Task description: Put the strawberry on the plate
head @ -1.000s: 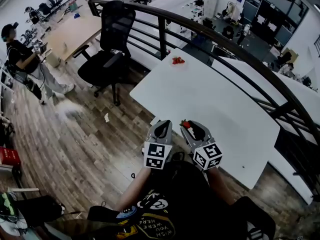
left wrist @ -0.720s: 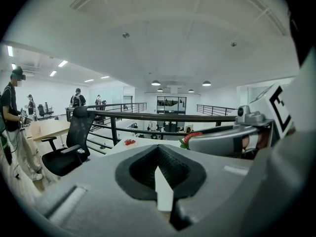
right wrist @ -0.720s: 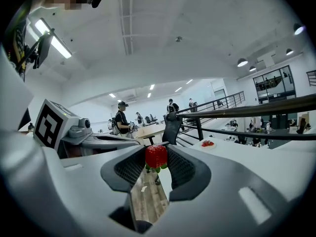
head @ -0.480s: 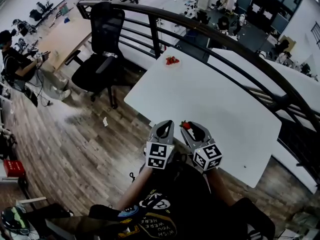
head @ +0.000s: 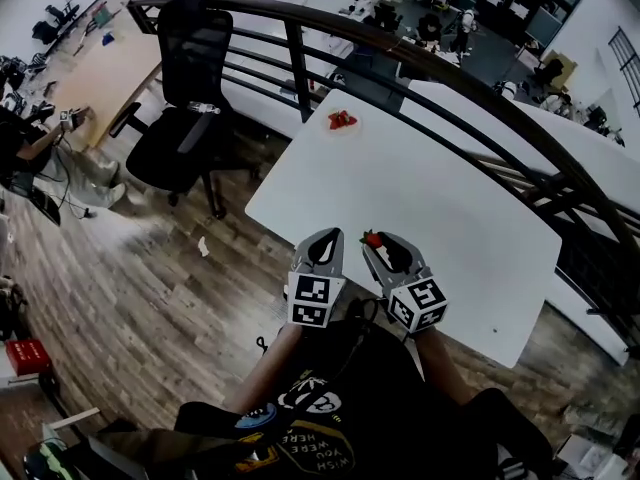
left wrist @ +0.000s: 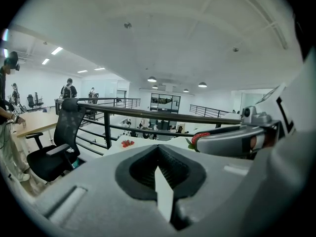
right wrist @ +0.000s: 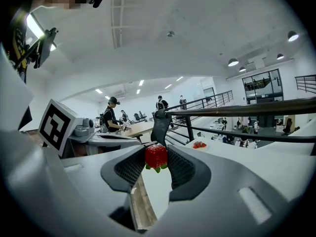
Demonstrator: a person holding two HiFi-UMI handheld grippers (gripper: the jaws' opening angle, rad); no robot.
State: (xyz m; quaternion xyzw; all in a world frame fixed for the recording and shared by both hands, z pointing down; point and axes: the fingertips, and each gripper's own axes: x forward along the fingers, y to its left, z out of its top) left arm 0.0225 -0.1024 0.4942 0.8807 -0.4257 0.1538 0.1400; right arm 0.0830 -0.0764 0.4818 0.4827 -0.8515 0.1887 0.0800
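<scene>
While the right gripper (head: 378,243) keeps the strawberry (right wrist: 156,156) clamped at the near edge of the tabletop (head: 430,198), the plate (right wrist: 202,148) at the far corner stays well apart, so most of the carry remains. The left gripper (head: 322,246) is closed and empty.

Shirt (head: 318,450) print: "WISH YOU WERE HERE", upside down.

Apparently wooden floor (head: 150,298), black office chair (head: 185,118)

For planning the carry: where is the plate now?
In the head view, the plate sits at the white table's far left corner by the railing, red fruit on it, far ahead of the right gripper.
</scene>
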